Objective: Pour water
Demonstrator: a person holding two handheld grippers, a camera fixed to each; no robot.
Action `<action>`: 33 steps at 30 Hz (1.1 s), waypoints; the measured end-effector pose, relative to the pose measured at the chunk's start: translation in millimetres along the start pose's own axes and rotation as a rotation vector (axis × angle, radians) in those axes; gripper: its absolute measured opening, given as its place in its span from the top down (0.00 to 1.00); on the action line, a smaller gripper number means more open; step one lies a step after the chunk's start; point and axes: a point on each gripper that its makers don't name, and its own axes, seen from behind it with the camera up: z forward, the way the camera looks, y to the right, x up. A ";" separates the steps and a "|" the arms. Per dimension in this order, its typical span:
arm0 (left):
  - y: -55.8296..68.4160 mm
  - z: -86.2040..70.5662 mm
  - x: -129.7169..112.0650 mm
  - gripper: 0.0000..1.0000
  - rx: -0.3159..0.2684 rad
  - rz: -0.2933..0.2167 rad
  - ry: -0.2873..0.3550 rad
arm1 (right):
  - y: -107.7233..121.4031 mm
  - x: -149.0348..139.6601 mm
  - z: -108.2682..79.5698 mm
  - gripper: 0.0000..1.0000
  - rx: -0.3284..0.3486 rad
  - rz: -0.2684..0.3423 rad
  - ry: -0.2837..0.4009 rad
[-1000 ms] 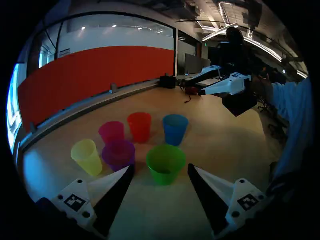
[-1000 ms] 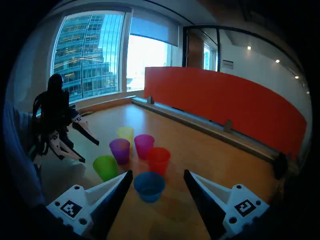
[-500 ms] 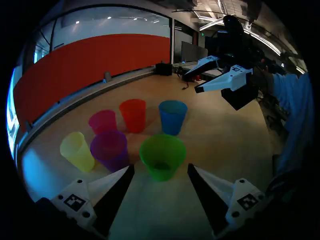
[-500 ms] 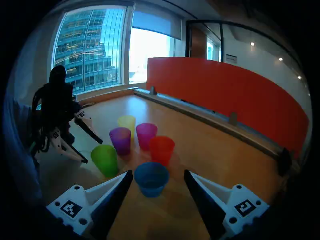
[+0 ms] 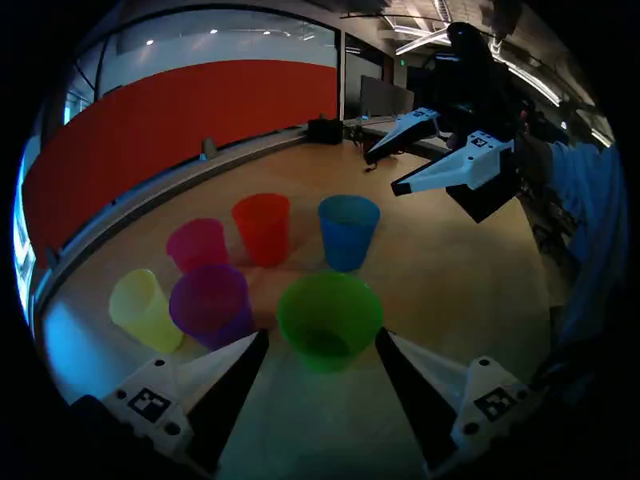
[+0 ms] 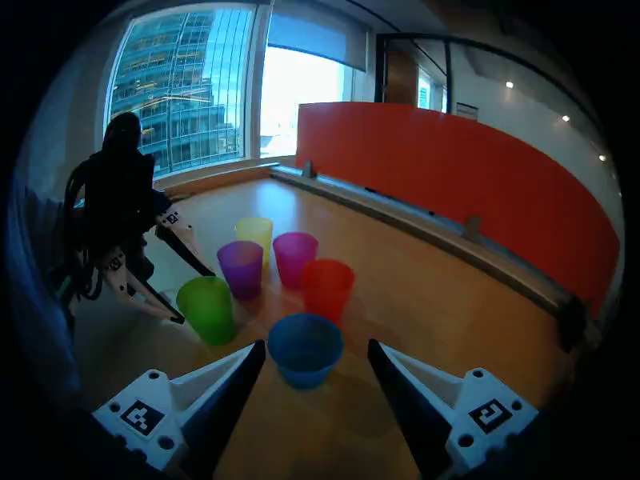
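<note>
A light wooden table (image 5: 456, 272) carries six translucent plastic cups huddled in a loose cluster. The left gripper (image 5: 320, 342) is held low over the tabletop with its two white, black-edged fingers spread wide and pinching nothing; the green cup (image 5: 330, 316) stands upright just ahead of its fingertips, in line with the gap. Behind the green cup are the blue cup (image 5: 347, 230) and the red cup (image 5: 262, 226), with the magenta cup (image 5: 198, 244), the purple cup (image 5: 210, 304) and the yellow cup (image 5: 142, 308) off to one side. The right gripper (image 6: 316, 346) comes at the cluster from the opposite side, fingers likewise apart and empty, and the blue cup sits nearest its tips. Whether any cup holds water cannot be told. A long orange-red partition (image 5: 160, 120) runs along the table's far edge, and a tall window (image 6: 184, 88) shows city buildings.
</note>
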 end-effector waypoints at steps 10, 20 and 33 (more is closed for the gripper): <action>0.1 13.4 1.9 0.01 -0.007 0.011 -0.007 | 3.4 -0.8 3.7 0.01 0.001 0.002 -0.005; 2.4 20.2 6.3 0.01 -0.014 0.032 -0.012 | 5.0 1.0 4.4 0.01 -0.001 0.006 -0.002; 0.1 21.7 6.3 0.13 0.002 0.067 -0.018 | 4.4 0.4 2.2 0.01 -0.001 0.008 -0.002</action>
